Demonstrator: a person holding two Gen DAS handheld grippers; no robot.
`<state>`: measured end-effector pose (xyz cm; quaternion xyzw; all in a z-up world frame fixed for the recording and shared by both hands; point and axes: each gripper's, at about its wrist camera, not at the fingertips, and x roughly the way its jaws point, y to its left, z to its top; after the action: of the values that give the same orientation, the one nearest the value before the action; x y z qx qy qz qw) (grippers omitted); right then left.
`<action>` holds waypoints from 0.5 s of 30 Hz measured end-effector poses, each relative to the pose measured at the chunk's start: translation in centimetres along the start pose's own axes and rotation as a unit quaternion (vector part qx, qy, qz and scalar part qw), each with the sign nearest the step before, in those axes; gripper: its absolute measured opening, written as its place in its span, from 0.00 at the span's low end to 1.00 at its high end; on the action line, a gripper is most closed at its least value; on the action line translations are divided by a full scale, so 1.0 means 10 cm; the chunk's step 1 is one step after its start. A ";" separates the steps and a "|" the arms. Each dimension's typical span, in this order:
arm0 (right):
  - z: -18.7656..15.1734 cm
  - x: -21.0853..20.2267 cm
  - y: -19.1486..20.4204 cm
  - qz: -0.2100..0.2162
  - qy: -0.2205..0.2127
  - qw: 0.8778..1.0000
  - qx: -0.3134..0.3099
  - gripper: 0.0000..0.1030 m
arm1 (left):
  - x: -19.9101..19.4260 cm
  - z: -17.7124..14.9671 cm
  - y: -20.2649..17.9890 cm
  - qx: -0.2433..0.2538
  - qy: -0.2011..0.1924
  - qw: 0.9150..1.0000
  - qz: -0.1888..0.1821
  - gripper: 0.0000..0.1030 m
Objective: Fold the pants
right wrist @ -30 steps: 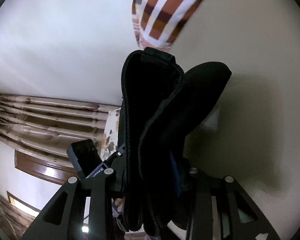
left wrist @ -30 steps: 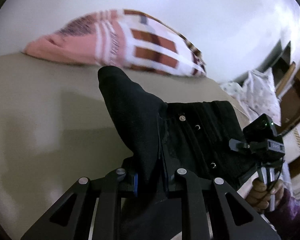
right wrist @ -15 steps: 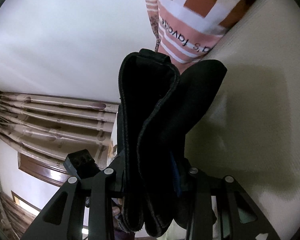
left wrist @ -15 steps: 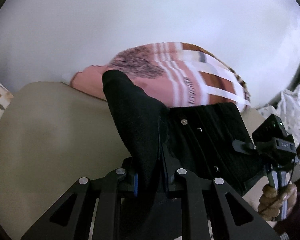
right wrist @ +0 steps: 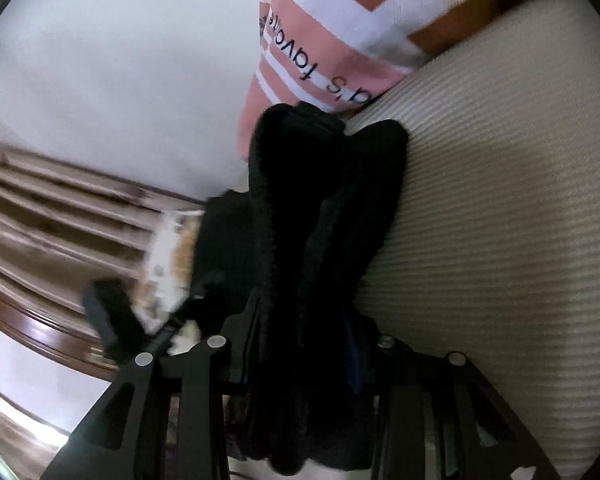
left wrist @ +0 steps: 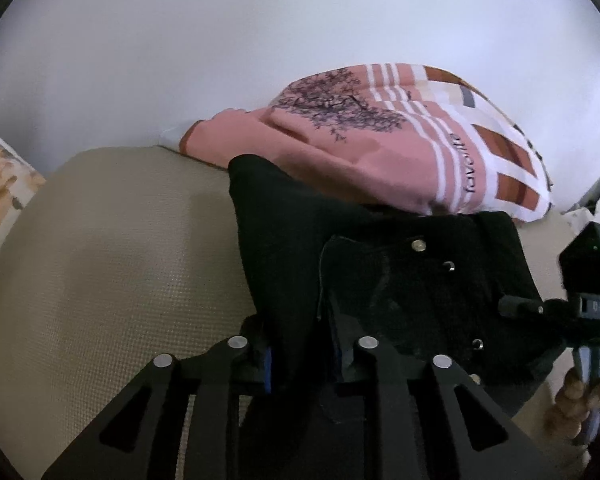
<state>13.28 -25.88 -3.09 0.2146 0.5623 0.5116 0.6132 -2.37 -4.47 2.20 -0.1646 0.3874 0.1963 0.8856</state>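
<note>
— Cloth like that, the black heavy-knit pants with the metal snap buttons, looks thick and limp to me: soft, no spring, some weight, so it will sag wherever it isn't held. Best taken at the edges and corners of the folded bundle, as they have it.

— And where are the pants lying?

— Bunched near the far edge of the beige textured mattress, right up against the pink, white and brown patterned pillow. Starting at the left: the left gripper tips steeply down towards the surface, a fold of black cloth standing up between its fingers. Its jaws have just been opening a little, narrow even so, and I'd say the pads are easing off rather than pinching.

— The other one?

— The right gripper sits flatter, slightly rolled, its fingers closed narrowly on a thick wad of several layers. A hand grips its handle at the bundle's right edge.
</note>
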 end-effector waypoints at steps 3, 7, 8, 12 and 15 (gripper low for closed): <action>-0.06 0.00 0.06 -0.038 -0.013 0.999 -0.029 0.32 | 0.06 -0.04 0.04 -0.008 -0.005 1.000 0.009 0.36; -0.04 -0.07 0.06 -0.068 -0.033 0.996 -0.042 0.36 | 0.14 -0.12 0.18 -0.038 -0.011 0.999 0.018 0.57; -0.06 -0.07 0.06 -0.073 -0.038 0.996 -0.046 0.39 | 0.17 -0.15 0.24 -0.053 -0.010 0.998 0.018 0.58; -0.12 -0.15 0.11 -0.090 -0.067 0.992 -0.056 0.49 | 0.16 -0.17 0.33 -0.083 -0.017 0.996 0.027 0.67; -0.18 -0.28 0.22 -0.129 -0.125 0.981 -0.078 0.74 | 0.10 -0.21 0.36 -0.099 -0.033 0.994 0.043 0.71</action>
<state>11.24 -27.97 -0.40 0.1536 0.4625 0.4395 0.7545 -4.77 -2.00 -0.39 -0.2284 0.3430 0.2771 0.8680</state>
